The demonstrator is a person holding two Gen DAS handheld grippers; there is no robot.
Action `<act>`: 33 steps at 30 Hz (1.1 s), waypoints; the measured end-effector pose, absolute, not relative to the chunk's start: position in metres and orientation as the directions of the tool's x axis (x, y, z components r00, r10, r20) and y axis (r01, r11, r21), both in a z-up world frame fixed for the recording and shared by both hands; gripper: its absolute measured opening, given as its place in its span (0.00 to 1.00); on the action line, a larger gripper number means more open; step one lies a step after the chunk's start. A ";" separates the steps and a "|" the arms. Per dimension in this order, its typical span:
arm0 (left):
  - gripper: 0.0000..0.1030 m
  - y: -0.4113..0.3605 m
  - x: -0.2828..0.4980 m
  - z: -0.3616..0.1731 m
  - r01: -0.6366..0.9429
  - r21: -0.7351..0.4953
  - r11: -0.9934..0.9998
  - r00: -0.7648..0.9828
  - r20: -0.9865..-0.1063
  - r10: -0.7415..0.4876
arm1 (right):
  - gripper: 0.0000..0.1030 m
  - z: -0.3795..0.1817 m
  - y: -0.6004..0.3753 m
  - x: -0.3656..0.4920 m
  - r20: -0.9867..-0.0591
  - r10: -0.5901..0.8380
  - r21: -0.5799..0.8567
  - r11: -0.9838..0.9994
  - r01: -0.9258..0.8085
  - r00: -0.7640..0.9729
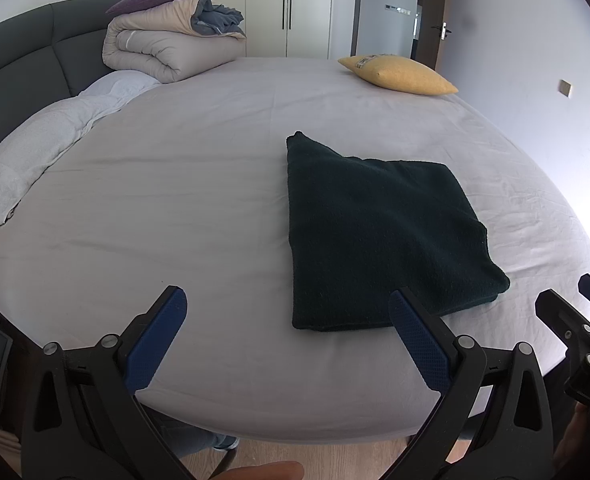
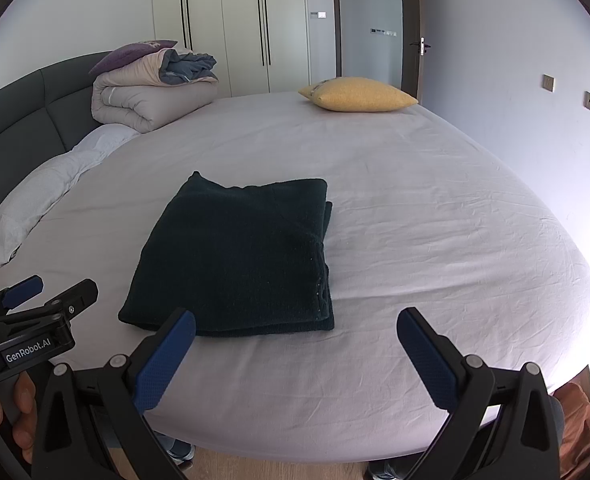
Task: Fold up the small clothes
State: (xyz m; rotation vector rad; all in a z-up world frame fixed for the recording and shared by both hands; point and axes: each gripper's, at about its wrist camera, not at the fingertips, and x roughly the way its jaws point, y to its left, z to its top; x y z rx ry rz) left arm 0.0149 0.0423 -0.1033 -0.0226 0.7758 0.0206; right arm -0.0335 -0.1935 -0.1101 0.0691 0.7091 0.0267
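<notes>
Looks like the dark garment (image 2: 231, 256) is already sitting folded near the bed's (image 2: 435, 208) front edge, probably finished, both left gripper (image 1: 287, 340) and right gripper (image 2: 295, 356) hovering wide open, holding nothing.

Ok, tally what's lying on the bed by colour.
Dark green: 1, folded garment
Yellow: 1, cushion
Purple: 1, cushion
Beige: 1, rolled duvet
White: 1, long pillow
Total: 5
</notes>
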 end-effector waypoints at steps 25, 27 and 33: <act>1.00 0.040 0.014 -0.105 -0.024 -0.012 1.000 0.712 -0.702 0.009 | 1.00 -0.114 -0.195 -0.033 -0.653 0.052 0.078 0.997 -0.002 0.755; 1.00 0.040 0.014 -0.105 -0.025 -0.013 1.000 0.712 -0.702 0.009 | 1.00 -0.114 -0.195 -0.033 -0.653 0.053 0.078 0.997 -0.002 0.756; 1.00 0.040 0.014 -0.105 -0.025 -0.012 1.000 0.712 -0.702 0.009 | 1.00 -0.114 -0.196 -0.033 -0.654 0.054 0.079 0.997 -0.002 0.755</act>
